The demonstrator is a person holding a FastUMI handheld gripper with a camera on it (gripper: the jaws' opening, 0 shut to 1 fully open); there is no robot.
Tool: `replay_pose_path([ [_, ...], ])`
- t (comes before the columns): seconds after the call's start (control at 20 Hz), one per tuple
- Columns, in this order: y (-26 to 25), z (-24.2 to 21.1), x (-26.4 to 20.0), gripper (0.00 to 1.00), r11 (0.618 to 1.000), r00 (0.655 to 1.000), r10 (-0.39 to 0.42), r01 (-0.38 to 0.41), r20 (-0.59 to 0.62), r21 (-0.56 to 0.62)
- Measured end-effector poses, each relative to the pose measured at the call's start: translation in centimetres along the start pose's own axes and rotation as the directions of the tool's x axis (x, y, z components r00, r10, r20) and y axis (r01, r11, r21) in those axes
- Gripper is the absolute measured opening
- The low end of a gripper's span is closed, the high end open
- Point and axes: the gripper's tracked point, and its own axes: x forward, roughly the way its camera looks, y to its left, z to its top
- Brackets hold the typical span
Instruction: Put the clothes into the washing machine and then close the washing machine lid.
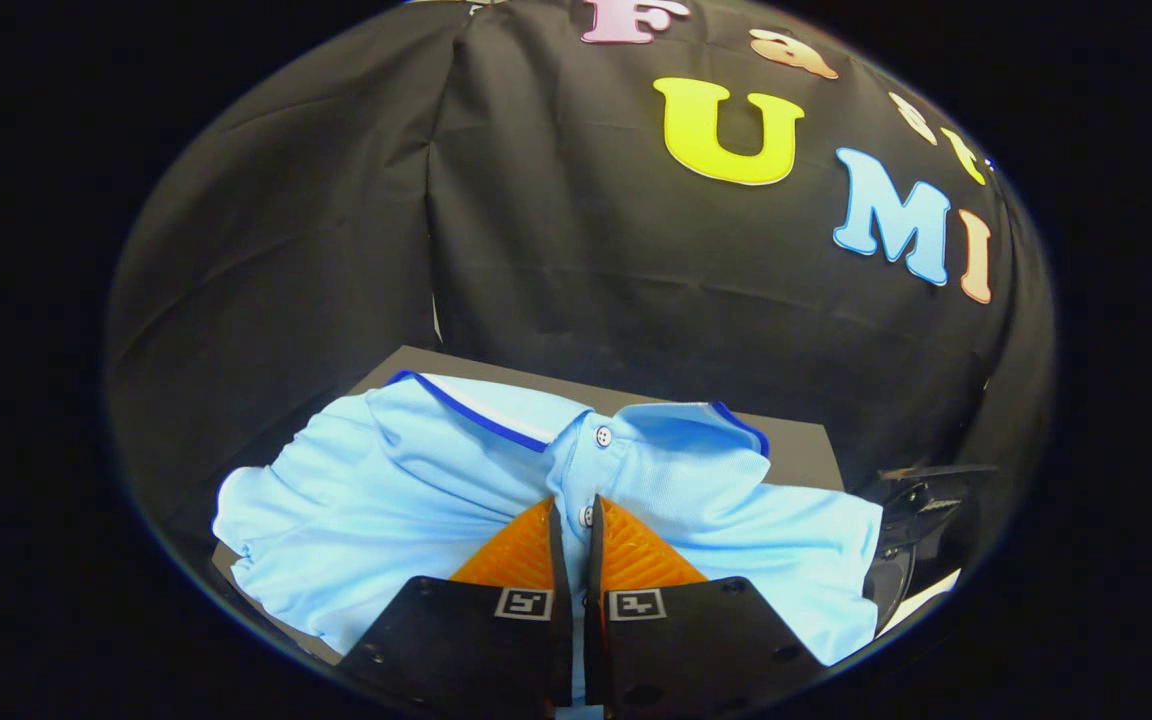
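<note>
One light blue polo shirt [416,490] spread over a dark grey table [796,440], collar toward the black cloth wall [556,230], sleeves out to both sides. Collar edged with a dark blue and white stripe, folded open, with a white button [604,436] on the placket just below it and a second button [588,515] lower down, right at the fingertips. Gripper [576,515] down low over the middle of the shirt, both fingers nearly together, only a thin gap left between them, with a narrow strip of the blue placket fabric visible in that gap. Cannot tell for sure whether both fingers really press the cloth or only lie on top of it. Square black-and-white markers on the finger bases. Beside the shirt's right sleeve, past the table edge, a dark glossy object [921,520], partly hidden, shape not clear. Cloth wall hanging in folds behind the table.
</note>
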Motion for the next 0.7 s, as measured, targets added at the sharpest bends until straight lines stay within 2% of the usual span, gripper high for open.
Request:
replay_pose_path([
  [0.25, 0.9, 2.2, -2.3, 0.06, 0.999, 0.995, 0.041, -0.038, 0.088, -0.036],
  [0.7, -0.6, 8.6, -8.9, 0.06, 0.995, 0.962, 0.085, -0.095, 0.258, 0.026],
])
